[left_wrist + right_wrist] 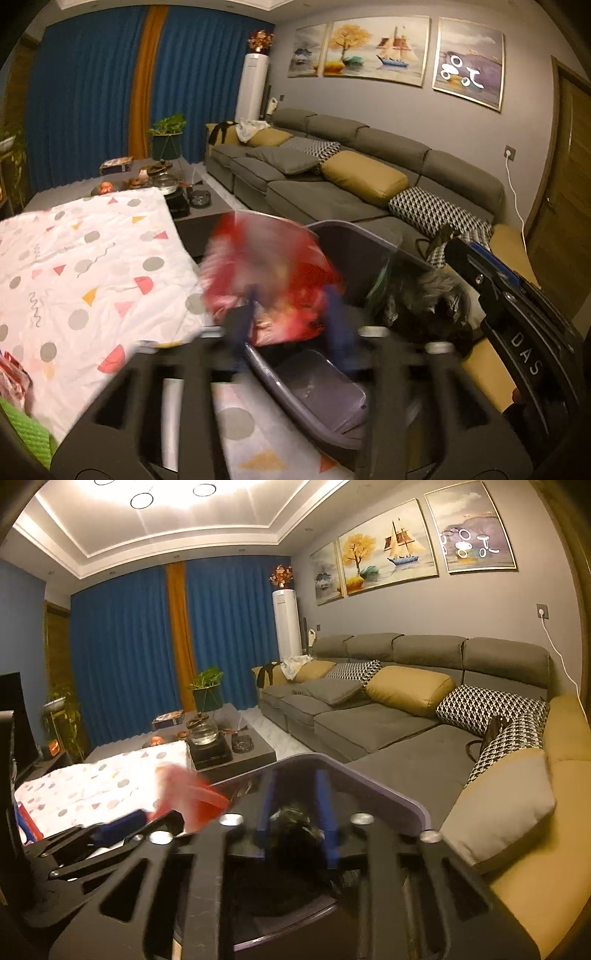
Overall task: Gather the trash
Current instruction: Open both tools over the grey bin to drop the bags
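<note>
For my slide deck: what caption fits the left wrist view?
Left gripper carries a red wrapper over the grey bin.

At the centre of my left view the red wrapper [273,280] blocked the bin [354,243] mouth; a black bag [424,299] crowded its right side, the other gripper [517,306] barred the right edge. Cloth-covered table [92,266] at left lay free.

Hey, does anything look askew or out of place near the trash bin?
Yes. The grey bin looks tipped rather than upright, black bag bunched at its rim. The left gripper holds a red wrapper over it.
</note>
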Demonstrator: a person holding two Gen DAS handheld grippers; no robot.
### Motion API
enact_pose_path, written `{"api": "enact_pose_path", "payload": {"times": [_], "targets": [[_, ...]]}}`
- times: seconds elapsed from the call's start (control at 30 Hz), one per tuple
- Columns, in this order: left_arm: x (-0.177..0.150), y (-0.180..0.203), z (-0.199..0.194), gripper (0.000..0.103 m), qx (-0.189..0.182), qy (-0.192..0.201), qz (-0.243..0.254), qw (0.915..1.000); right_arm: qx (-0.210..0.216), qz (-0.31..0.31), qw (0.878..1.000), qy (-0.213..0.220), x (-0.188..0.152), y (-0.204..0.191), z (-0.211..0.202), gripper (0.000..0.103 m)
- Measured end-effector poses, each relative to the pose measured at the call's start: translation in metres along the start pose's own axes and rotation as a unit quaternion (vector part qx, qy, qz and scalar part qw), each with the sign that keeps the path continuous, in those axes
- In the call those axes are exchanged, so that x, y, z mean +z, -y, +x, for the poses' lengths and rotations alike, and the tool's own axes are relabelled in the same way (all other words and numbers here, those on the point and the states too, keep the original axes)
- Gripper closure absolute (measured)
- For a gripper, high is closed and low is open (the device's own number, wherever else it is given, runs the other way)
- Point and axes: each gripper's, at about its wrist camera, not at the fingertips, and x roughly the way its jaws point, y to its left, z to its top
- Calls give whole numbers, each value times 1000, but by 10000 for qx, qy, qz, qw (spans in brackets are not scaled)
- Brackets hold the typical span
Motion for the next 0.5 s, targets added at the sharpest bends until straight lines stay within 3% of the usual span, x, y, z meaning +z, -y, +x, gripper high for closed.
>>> {"api": "enact_pose_path", "payload": {"times": [0.03, 0.23, 0.5], "targets": [[0, -5, -4, 34, 67, 81, -103, 9999, -5, 7, 10000, 8, 0, 1, -1, 70], [-2, -23, -26, 12, 503, 299, -368, 9976, -42, 89, 9999, 55, 1, 2, -10, 58], [-16, -35, -78, 6, 990, 477, -485, 9928, -61, 131, 9997, 209, -6, -6, -46, 24]]}}
